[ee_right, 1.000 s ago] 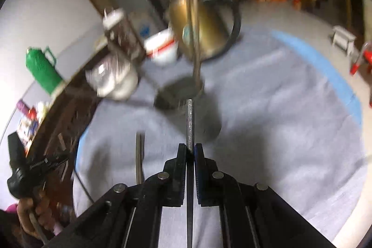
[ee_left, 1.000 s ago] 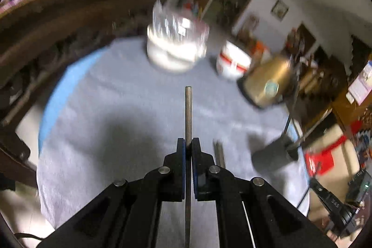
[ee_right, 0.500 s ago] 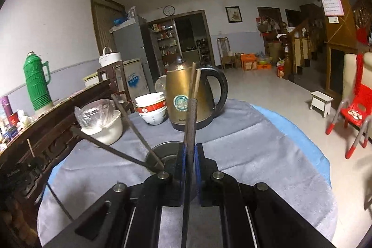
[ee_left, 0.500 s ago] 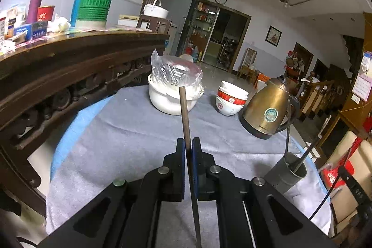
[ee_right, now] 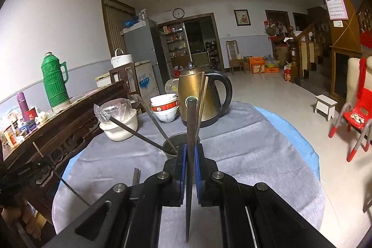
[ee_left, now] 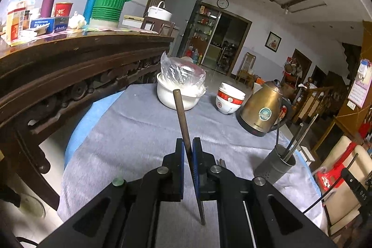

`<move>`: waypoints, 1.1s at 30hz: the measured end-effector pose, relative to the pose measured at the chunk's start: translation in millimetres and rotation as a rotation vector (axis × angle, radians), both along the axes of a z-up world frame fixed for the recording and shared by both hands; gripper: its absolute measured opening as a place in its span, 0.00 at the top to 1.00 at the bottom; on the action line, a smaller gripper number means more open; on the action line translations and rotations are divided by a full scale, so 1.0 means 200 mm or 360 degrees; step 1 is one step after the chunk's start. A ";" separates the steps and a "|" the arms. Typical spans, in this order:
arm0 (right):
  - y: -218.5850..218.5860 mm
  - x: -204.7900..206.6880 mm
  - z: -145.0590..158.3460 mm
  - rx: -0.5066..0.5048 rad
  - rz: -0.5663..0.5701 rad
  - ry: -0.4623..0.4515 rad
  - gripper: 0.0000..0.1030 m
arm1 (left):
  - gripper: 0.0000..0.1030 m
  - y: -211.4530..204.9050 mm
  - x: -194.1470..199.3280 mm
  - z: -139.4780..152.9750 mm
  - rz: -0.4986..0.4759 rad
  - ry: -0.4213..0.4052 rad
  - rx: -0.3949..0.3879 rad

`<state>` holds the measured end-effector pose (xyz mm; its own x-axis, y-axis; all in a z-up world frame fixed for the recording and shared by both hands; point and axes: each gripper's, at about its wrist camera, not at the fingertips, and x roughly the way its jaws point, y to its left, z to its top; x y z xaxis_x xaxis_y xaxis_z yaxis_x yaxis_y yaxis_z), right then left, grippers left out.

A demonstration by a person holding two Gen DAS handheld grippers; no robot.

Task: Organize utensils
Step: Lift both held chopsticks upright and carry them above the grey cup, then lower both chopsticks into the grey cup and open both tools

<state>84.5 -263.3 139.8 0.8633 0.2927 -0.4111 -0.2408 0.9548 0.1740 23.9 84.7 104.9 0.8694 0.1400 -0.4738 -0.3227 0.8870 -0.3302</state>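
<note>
Two thin chopsticks sit pinched, one in my left gripper (ee_left: 188, 150) and one in my right gripper (ee_right: 191, 156), stiff, light and probably slick, so I grip mid-shaft near the holder (ee_right: 173, 148).

The gripper body (ee_left: 188, 155) covers the near part of the gray cloth (ee_left: 139, 131); a chopstick (ee_right: 136, 176) on it pokes out beside the frame, the rest unseen; sticks vanish inside the holder (ee_right: 172, 148); box labels (ee_left: 50, 23) on the sideboard (ee_left: 69, 62) too small to read.
</note>
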 end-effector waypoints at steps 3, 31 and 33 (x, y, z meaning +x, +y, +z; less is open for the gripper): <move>-0.01 0.02 0.00 0.0025 0.0003 0.0005 0.93 | 0.94 0.00 0.01 0.02 -0.0007 -0.0011 -0.0016; -0.04 0.25 0.41 0.0233 -0.0062 -0.0387 0.93 | 0.95 -0.17 0.63 0.46 -0.0219 -0.0434 -0.0491; -0.04 0.28 0.39 0.0235 -0.0071 -0.0382 0.93 | 0.95 -0.21 0.68 0.43 -0.0237 -0.0411 -0.0495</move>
